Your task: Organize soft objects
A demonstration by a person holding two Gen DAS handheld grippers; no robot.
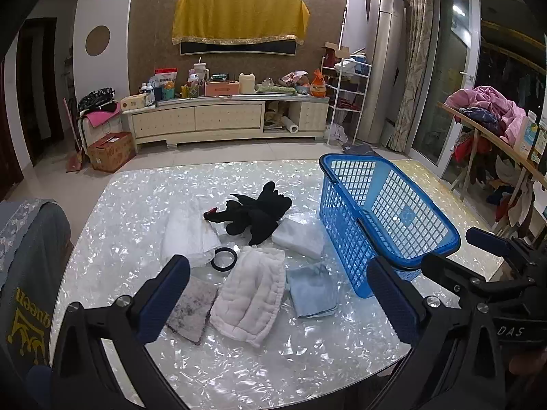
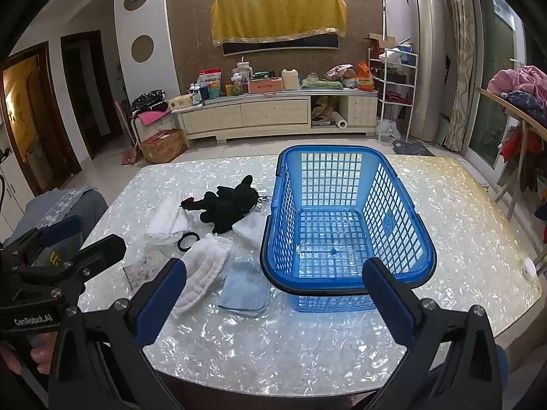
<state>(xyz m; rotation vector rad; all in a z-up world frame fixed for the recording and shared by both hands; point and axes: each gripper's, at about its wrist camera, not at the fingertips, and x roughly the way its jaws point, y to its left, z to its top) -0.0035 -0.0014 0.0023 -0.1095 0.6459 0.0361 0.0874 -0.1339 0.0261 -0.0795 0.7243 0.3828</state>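
A blue plastic basket (image 1: 413,261) (image 2: 424,239) stands empty on the shiny table. Left of it lie soft things: a black plush toy (image 1: 256,213) (image 2: 229,206), a white quilted cloth (image 1: 251,299) (image 2: 201,273), a light blue folded cloth (image 1: 312,290) (image 2: 244,288), a white folded cloth (image 1: 301,235) (image 2: 249,230), a white towel (image 1: 188,232) (image 2: 165,223) and a grey mottled cloth (image 1: 191,311) (image 2: 143,268). My left gripper (image 1: 278,299) is open and empty above the quilted cloth. My right gripper (image 2: 273,302) is open and empty before the basket's near rim.
A black tape ring (image 1: 224,259) (image 2: 188,241) lies among the cloths. A chair with a grey garment (image 1: 24,266) stands at the table's left. The table's near edge (image 2: 307,382) curves below the grippers. A clothes-laden rack (image 1: 492,130) stands right.
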